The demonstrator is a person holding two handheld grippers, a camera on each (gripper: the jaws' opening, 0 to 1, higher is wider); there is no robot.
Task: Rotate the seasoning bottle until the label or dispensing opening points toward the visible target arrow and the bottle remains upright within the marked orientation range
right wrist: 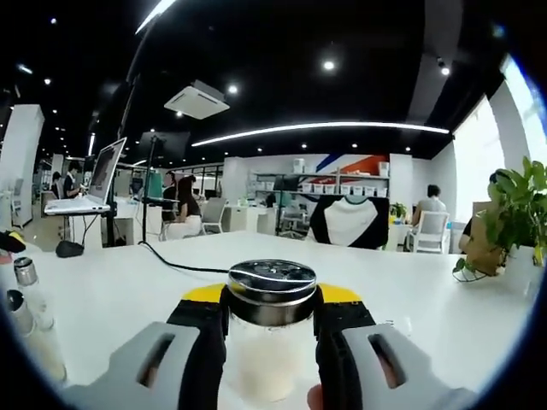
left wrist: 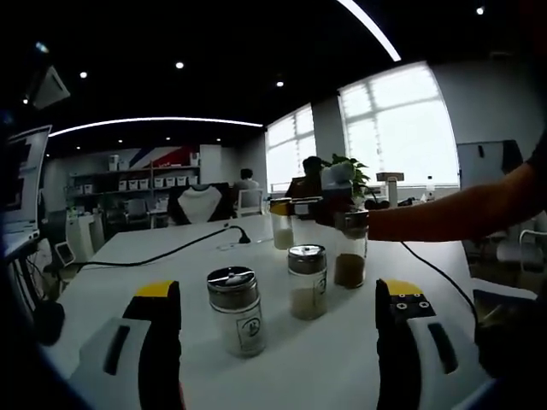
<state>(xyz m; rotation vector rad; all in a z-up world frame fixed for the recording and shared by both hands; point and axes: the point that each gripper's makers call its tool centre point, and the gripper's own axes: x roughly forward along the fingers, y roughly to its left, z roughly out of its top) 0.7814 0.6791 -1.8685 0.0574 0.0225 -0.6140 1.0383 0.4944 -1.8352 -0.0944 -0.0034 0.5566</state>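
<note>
Right claw [right wrist: 272,342]: I see it clamped on one seasoning bottle [right wrist: 270,329].
Left claw [left wrist: 278,342]: I see jaws apart.
Table [left wrist: 154,265]: I count two standing bottles [left wrist: 237,309].

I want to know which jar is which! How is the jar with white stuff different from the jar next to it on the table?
The nearer jar holds pale white contents and has a small label; the middle jar holds tan seasoning. The nearer jar looks bigger and stands closer to the left gripper; the middle jar stands farther back. Both are clear, upright and have shiny metal lids.
</note>
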